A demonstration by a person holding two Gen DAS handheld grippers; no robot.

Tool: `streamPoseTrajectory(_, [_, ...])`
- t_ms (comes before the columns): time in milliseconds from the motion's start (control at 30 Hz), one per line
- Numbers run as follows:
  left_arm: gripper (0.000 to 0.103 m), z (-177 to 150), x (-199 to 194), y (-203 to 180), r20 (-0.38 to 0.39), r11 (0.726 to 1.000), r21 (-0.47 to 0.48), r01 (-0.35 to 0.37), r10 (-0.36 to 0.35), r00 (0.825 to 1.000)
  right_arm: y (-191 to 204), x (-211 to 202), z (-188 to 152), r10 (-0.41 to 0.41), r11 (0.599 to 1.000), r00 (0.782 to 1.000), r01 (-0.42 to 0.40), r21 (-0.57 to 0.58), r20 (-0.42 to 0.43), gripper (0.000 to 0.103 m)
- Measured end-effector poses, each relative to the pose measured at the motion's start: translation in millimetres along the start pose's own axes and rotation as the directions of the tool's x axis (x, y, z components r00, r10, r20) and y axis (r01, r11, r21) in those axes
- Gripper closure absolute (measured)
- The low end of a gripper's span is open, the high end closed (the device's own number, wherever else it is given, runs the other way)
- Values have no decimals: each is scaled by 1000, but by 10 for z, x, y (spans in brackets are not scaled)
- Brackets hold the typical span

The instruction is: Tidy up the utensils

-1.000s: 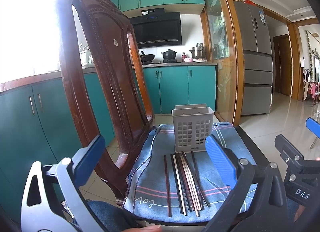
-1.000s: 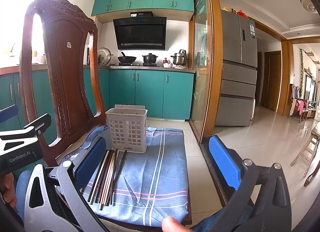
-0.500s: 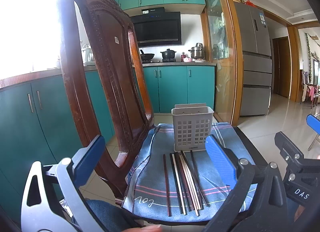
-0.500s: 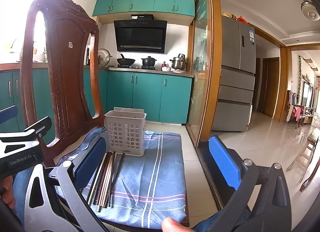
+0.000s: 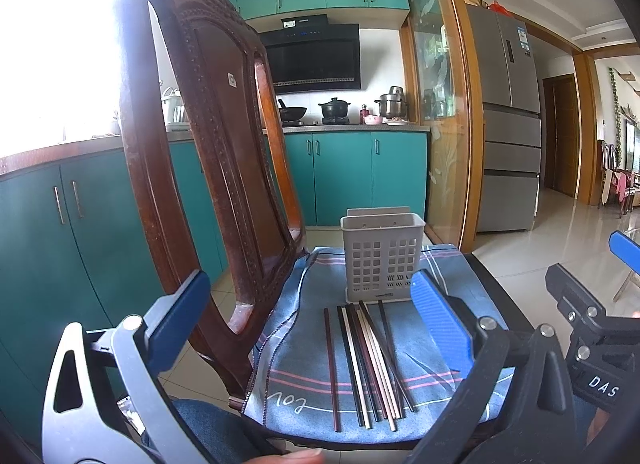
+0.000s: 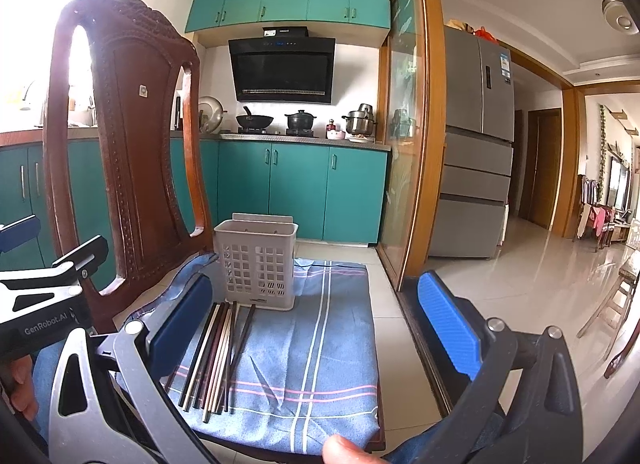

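A carved wooden chair [image 5: 208, 168] fills the scene, its tall back rising at 10 o'clock in both wrist views and its seat spread with a blue striped cloth [image 6: 320, 344]. On the cloth, toward 12 o'clock, stands an upright pale grey perforated utensil holder [image 5: 382, 258], open at the top, with nothing visible above its rim. Just in front of its base, toward 6 o'clock, lie the chopsticks [image 5: 368, 360], a loose bundle of dark and light sticks lying flat, roughly parallel, their far ends close to or touching the holder's foot; one dark stick lies slightly apart at the 9 o'clock side of the bundle. The left gripper [image 5: 308, 316] hangs over the near edge of the seat with its blue-padded fingers spread wide and nothing between them; the chopsticks show in the gap below. The right gripper [image 6: 316, 316] is likewise wide open and empty, set at 3 o'clock of the left one, the bundle lying beside its left finger.
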State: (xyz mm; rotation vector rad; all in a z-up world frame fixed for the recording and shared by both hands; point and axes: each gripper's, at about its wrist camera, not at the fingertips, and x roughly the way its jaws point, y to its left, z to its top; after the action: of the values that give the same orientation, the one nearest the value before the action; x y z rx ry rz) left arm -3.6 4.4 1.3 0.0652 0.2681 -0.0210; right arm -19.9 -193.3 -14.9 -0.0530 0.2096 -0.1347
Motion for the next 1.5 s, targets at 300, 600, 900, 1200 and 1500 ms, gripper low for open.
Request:
streamPoseTrajectory(300, [3, 0, 12, 12, -3, 1000, -2, 0, 0, 1000, 7, 4, -1, 2, 1000, 1000, -2, 3, -2, 3])
streamPoseTrajectory(600, [3, -5, 27, -15, -7, 1000, 1, 1, -1, 1000, 1, 27, -6, 13, 1000, 1000, -13, 9, -9, 3])
streamPoseTrajectory(900, [3, -15, 75, -41, -20, 1000, 4, 5, -5, 1000, 6, 71, -17, 21, 1000, 1000, -21, 7, -22, 3])
streamPoseTrajectory(1200, [3, -106, 272, -61, -96, 999, 10, 46, -45, 994, -162, 440, -97, -73, 997, 988, 74, 1, -139, 3])
streamPoseTrajectory(1500, [28, -498, 775, -120, -272, 994, 16, 109, -100, 957, -478, 1154, -585, -25, 997, 909, 53, 56, -416, 32])
